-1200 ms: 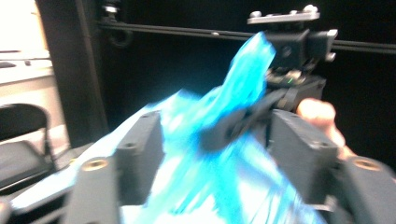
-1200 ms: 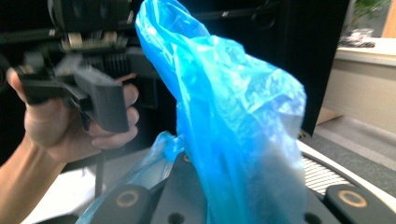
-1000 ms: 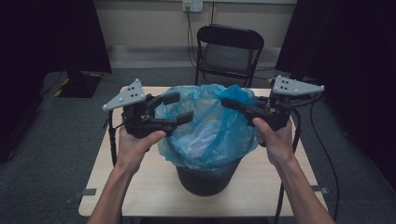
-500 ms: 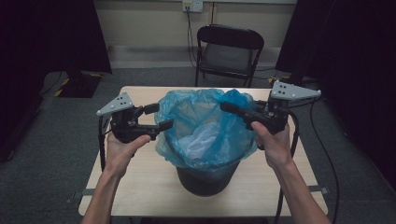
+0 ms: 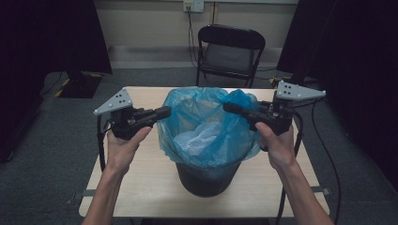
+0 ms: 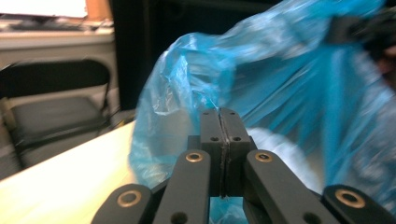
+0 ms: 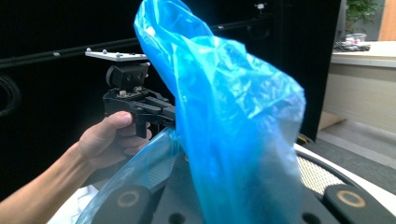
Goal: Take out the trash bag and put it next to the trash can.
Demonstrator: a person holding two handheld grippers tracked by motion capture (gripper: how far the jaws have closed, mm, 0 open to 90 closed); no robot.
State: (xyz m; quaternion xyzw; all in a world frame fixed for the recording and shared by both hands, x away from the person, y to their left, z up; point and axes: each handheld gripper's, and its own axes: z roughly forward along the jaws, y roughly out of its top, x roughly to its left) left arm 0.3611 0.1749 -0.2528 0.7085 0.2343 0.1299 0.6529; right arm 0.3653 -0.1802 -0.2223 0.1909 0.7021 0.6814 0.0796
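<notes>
**Blue bag held at both sides over the bin**

High view: a black bin (image 5: 206,176) stands on the light wooden table (image 5: 141,187), near its front edge, lined with a blue plastic bag (image 5: 206,126) whose rim stands up and spills over the bin's edge. White crumpled material (image 5: 197,140) lies inside the bag. The left gripper (image 5: 162,112) comes in level from the left, its tips at the bag's left rim; the right gripper (image 5: 230,108) comes in from the right, its tips at the upper right rim, where the plastic is lifted into a peak. A black folding chair (image 5: 230,51) stands behind the table.

Left gripper view: the jaws have just been closing and now stand pressed flat together, pad to pad. The blue bag (image 6: 289,93) rises right in front of them and a thin edge of plastic meets their tips; whether any film is caught in the seam cannot be told. The table (image 6: 60,182) runs off to the left, with the chair (image 6: 51,107) beyond.

Right gripper view: the bag (image 7: 229,121) is drawn up from between the jaws in a tall, taut fold, so they are clamped on the plastic. Beyond it, the person's other hand (image 7: 109,140) holds the left gripper (image 7: 159,112) against the far rim.
</notes>
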